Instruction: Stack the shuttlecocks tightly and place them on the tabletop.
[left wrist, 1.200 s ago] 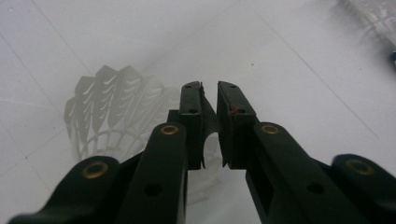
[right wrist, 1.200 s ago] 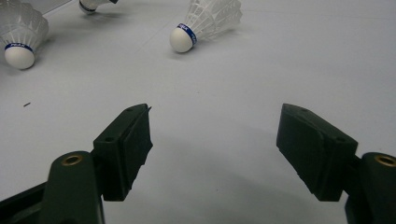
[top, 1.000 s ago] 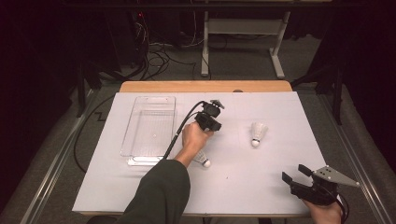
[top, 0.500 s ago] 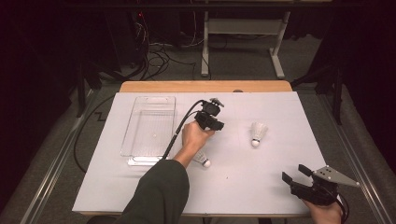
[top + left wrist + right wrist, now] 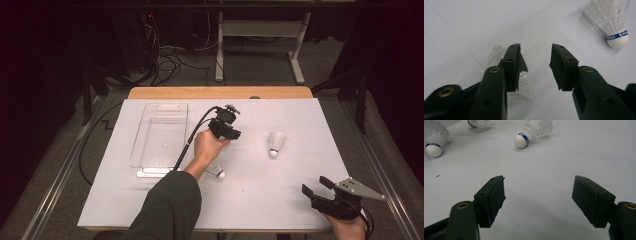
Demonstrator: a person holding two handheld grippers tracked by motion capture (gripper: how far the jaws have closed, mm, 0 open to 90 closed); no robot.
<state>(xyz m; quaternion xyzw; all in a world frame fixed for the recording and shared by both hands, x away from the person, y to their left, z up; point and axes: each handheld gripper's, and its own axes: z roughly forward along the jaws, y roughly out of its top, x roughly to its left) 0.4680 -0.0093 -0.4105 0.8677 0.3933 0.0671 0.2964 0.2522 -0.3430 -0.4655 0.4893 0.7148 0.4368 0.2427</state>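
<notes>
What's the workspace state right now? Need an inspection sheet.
Surface: white table cover, flat; wooden strip along the far edge.
Job's things: clear tray at left, looks empty; far shuttlecock right of centre; near shuttlecock by the left hand; third shuttlecock lying just under the left gripper's jaw.
Clutter: dark speck; otherwise nothing seen.
Grippers: left gripper open, jaws have just been opening, nothing between them; right gripper open, nothing between, low at the near right corner.
Cables: left gripper cable trails back past the tray's right side; floor cables behind the table.
Surroundings: dark room, grey floor, white stand.
</notes>
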